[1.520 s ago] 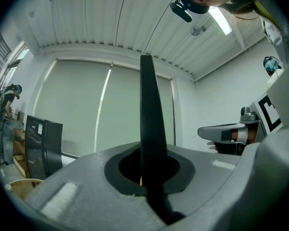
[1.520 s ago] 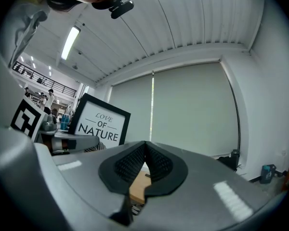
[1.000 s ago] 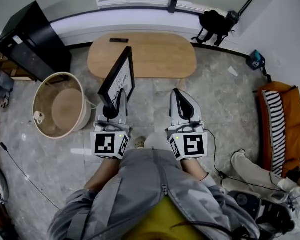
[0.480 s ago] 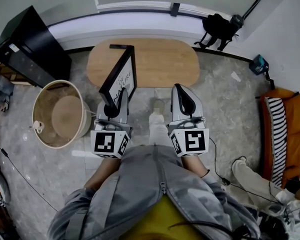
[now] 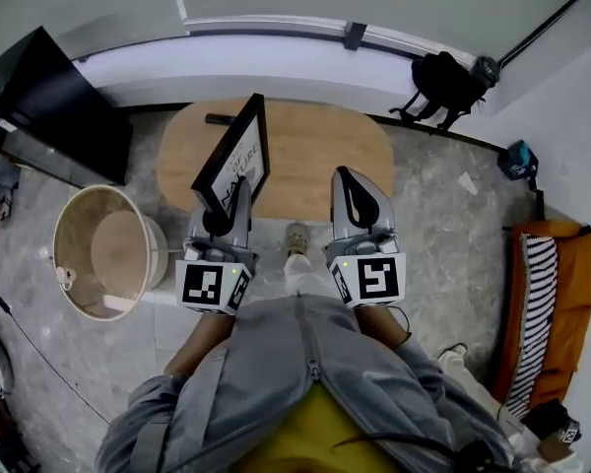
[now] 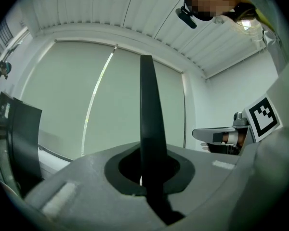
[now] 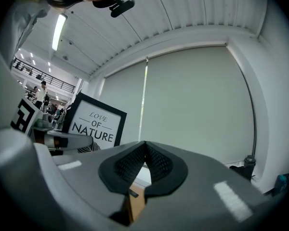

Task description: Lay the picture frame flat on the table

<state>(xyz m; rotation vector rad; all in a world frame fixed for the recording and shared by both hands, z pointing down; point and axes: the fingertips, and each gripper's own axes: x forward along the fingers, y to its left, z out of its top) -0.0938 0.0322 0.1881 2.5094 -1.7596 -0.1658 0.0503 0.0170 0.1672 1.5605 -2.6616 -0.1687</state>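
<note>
Picture frame, rectangular with a thin black border and a white print, stands on edge in my left tool, whose jaws are clamped narrow on its lower edge. In the head view its upper end overlaps the near left part of the counter, an oval slab of pale, smooth wood. From that view I cannot tell whether the frame touches the counter or hangs above it. My right tool is closed with nothing between its jaws. I hold it beside the left one, apart from the frame.

The left gripper view gives the frame edge-on only, as a slim dark blade rising from the grey tool body against a pale roller blind. The print does not show there.

The right gripper view shows the face of the frame, with "LOVE OF NATURE" in black capitals on white. Its lower part is cut off behind the left tool. The dark, ribbed pads of the right tool meet in a point.

Only the head view shows the surroundings:
- a round, light basket stands on the grey marbled floor;
- a black cabinet stands at the left;
- a black bag lies by the wall;
- a small dark object lies at the counter's far edge, too small to identify.
</note>
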